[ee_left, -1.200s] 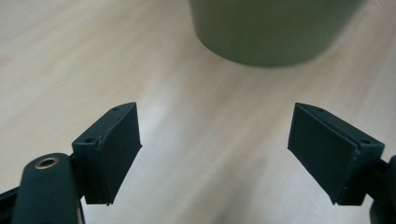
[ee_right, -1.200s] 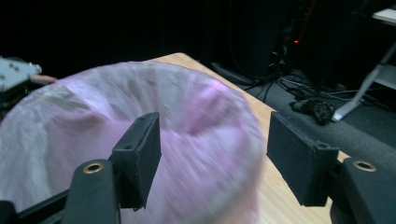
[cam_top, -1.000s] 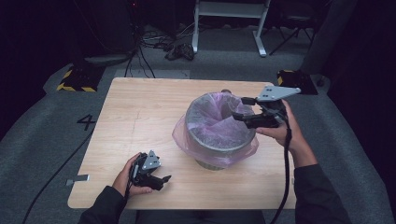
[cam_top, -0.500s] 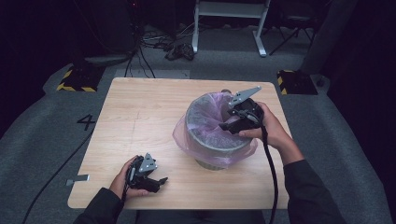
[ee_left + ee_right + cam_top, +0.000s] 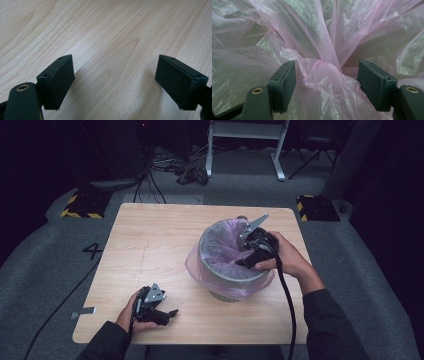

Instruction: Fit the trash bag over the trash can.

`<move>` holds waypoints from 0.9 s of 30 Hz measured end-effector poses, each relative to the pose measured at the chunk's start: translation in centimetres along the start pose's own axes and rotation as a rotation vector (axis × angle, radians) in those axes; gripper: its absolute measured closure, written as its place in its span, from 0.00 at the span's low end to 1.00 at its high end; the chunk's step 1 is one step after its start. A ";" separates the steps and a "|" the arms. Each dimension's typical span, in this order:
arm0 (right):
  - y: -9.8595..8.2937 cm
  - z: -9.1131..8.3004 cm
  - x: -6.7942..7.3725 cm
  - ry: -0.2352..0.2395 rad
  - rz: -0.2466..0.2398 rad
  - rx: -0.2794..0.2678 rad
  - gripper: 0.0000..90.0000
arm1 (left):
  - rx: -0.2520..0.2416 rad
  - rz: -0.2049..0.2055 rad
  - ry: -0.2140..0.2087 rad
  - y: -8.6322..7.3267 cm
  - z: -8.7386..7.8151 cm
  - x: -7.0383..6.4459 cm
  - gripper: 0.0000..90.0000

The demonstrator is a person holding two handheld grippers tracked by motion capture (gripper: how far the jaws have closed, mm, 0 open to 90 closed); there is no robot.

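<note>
Right gripper [image 5: 243,261] dipped from above rim into bin [image 5: 220,272], jaws apart astride pink liner fold [image 5: 324,72]; pinch pending. Left gripper [image 5: 170,312] idle, open, lower-left.

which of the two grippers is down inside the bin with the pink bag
The right gripper, its open jaws dipped into the pink bag lining the bin. The left gripper lies open on the bare table.
</note>
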State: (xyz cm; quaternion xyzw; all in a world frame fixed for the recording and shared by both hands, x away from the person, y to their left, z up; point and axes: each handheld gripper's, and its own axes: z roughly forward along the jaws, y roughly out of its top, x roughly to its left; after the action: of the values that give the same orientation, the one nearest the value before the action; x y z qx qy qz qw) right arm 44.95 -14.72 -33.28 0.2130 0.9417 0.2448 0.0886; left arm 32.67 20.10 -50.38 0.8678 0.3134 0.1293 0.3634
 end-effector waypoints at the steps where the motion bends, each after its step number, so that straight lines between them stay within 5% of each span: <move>1: 0.0 0.1 0.0 -0.001 -0.007 0.006 0.35 | 0.000 0.000 0.000 0.0 0.0 0.0 0.17; 5: 0.2 0.2 -0.1 0.008 0.002 0.032 0.32 | 0.000 0.000 0.000 0.0 0.0 0.0 0.17; 11: -0.1 -0.2 0.0 -0.008 0.000 -0.029 0.28 | 0.000 0.000 0.000 0.0 0.0 0.0 0.17; 27: -3.3 -5.5 0.5 -0.123 0.073 -0.397 0.24 | -0.001 -0.006 0.006 0.0 0.0 -0.1 0.17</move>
State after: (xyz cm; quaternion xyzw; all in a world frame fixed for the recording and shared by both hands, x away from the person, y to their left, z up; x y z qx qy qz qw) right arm 41.86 -19.41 -30.19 0.2400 0.8594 0.4151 0.1773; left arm 32.59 20.09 -50.39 0.8662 0.3168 0.1311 0.3634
